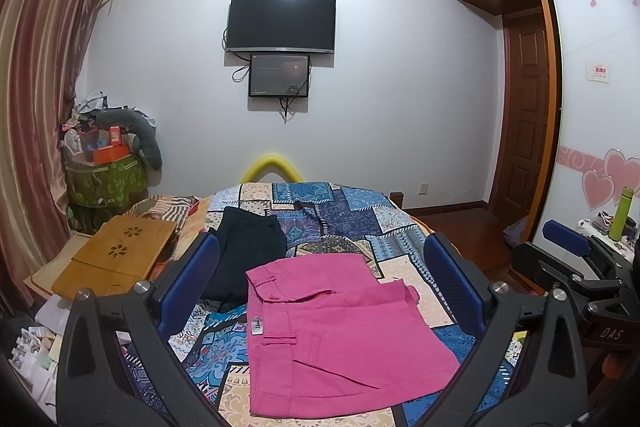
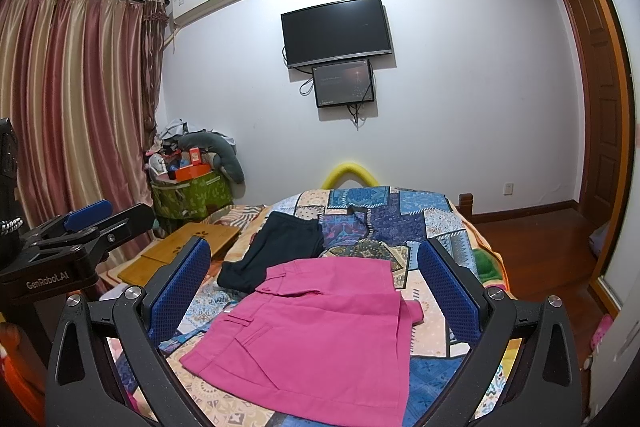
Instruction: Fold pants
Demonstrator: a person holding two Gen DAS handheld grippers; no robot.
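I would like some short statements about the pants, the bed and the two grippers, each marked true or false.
1. The pink pants lie folded on the patchwork bedspread. True.
2. The left gripper is shut on the pink pants. False: its jaws stand wide open and hold nothing.
3. A dark garment lies beyond the pink pants, on their left. True.
4. The right gripper holds the dark garment. False: it is open and empty.
5. The television stands on the bed. False: it hangs on the wall.
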